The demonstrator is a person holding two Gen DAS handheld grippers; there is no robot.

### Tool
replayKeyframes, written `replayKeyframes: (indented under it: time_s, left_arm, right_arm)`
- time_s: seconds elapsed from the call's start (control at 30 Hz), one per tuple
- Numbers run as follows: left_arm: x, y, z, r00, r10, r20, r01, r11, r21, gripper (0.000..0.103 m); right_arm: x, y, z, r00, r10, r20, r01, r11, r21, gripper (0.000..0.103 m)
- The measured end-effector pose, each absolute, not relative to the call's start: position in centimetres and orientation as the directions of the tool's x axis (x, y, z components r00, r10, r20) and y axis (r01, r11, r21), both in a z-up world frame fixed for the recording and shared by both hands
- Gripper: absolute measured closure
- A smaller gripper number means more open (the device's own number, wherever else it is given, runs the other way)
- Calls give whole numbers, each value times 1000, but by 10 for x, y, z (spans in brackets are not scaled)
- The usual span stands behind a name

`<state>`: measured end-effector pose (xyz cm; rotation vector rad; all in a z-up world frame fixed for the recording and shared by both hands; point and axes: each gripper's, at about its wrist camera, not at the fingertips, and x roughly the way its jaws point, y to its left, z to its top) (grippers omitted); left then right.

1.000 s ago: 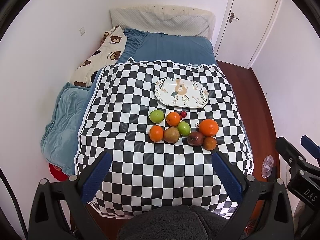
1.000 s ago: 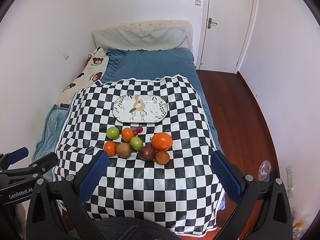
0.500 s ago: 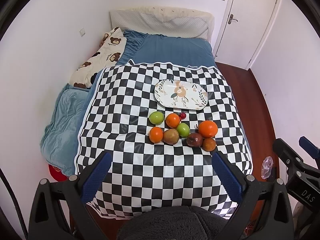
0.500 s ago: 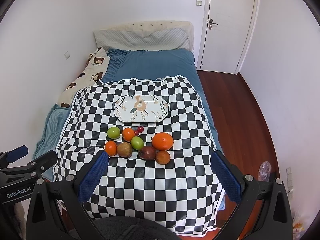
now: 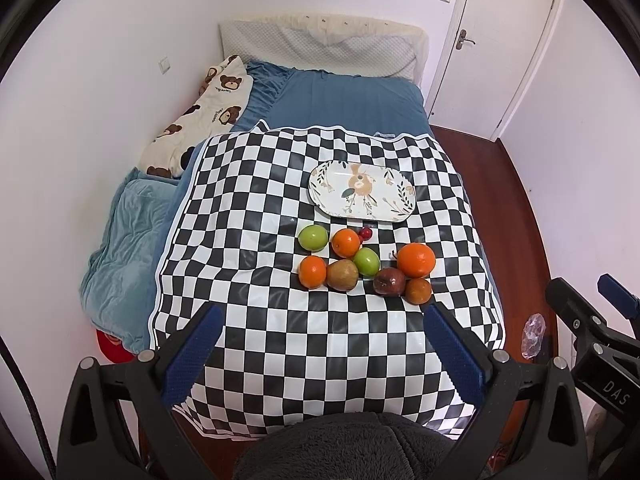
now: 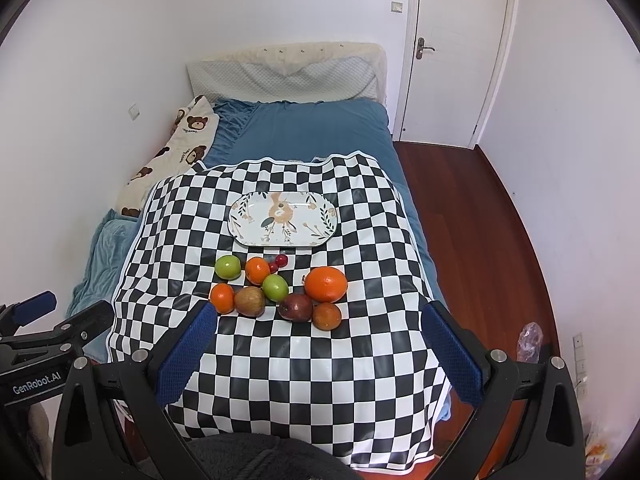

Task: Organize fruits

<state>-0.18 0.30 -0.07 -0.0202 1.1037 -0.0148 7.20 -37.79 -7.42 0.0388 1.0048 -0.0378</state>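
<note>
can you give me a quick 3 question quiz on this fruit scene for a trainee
1. True or false: the plate already has fruit on it.
2. How many green apples lie on the checkered cloth?
3. Multiple choice: the biggest orange sits where in the fruit group? A) left end B) right side C) on the plate

Key:
1. False. The plate is bare; all fruit lies on the cloth in front of it.
2. Two: one green apple at the left, another in the middle.
3. B. Both the left gripper and right gripper are open, holding nothing.
</note>
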Motion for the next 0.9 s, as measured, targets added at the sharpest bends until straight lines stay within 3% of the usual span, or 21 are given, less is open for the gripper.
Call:
replayKeyframes:
  time_s: [0.9]
  left_arm:
    - [0,1,11,470,-9,-882,-14,1000,-18,0]
  right_arm:
    - [76,-374,-62,551,-12,-835,50,999,19,0]
